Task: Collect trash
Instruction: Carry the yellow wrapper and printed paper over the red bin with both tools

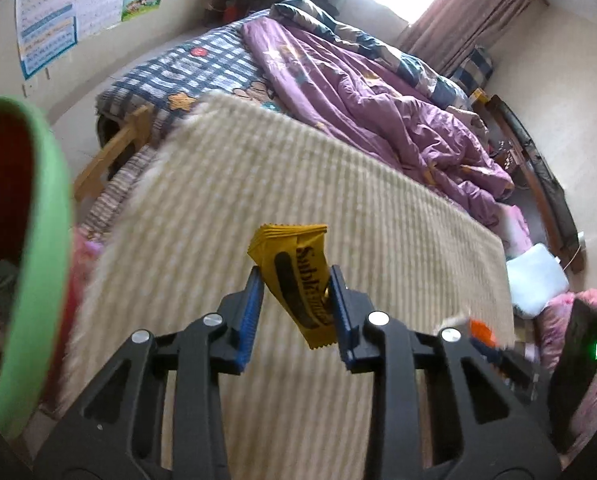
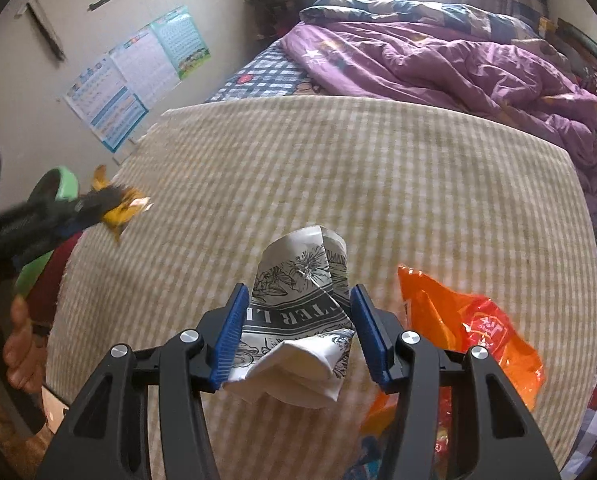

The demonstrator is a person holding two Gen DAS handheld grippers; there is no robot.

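My left gripper (image 1: 296, 280) is shut on a yellow snack wrapper (image 1: 294, 280) and holds it in the air above the beige checked blanket (image 1: 258, 184), beside a bin with a green rim (image 1: 46, 240) at the left. In the right wrist view the left gripper (image 2: 110, 208) with the yellow wrapper (image 2: 126, 210) is blurred near the green-rimmed bin (image 2: 58, 184). My right gripper (image 2: 298, 300) is shut on a crumpled paper cup printed in black and white (image 2: 302, 312), held over the blanket (image 2: 378, 180).
An orange plastic bag (image 2: 470, 332) lies on the blanket right of the right gripper. A purple quilt (image 2: 438, 64) is heaped on the far part of the bed. Posters (image 2: 138, 76) hang on the left wall. A dark device with a green light (image 1: 578, 356) is at the right.
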